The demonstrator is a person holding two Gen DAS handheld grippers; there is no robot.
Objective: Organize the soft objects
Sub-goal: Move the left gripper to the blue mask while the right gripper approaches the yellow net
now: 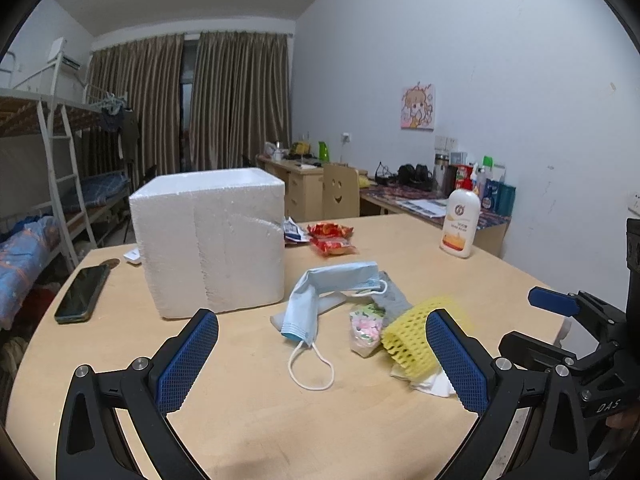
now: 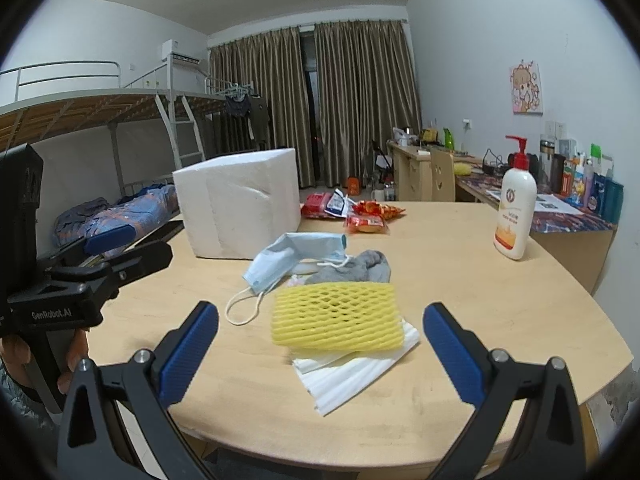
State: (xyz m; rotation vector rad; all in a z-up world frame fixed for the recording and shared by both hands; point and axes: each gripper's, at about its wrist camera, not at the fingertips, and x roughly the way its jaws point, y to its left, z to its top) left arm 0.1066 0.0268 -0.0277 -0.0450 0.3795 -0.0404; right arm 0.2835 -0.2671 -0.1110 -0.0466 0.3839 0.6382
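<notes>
A pile of soft things lies mid-table: a blue face mask (image 1: 320, 300) (image 2: 288, 260), a grey sock (image 1: 394, 300) (image 2: 356, 268), a yellow foam net (image 1: 416, 336) (image 2: 336, 316) on white foam sheets (image 2: 352, 372), and a small bag of pink and green bits (image 1: 366, 330). A white foam box (image 1: 212, 240) (image 2: 240, 208) stands behind them. My left gripper (image 1: 322, 360) is open and empty, just short of the mask. My right gripper (image 2: 320, 356) is open and empty, in front of the yellow net.
A phone (image 1: 82, 294) lies left of the box. Red snack packets (image 1: 332, 240) (image 2: 368, 216) lie behind the pile. A lotion bottle (image 1: 460, 224) (image 2: 516, 212) stands at the right. The round table's edge (image 2: 400, 460) is near me. Desks and bunk beds stand beyond.
</notes>
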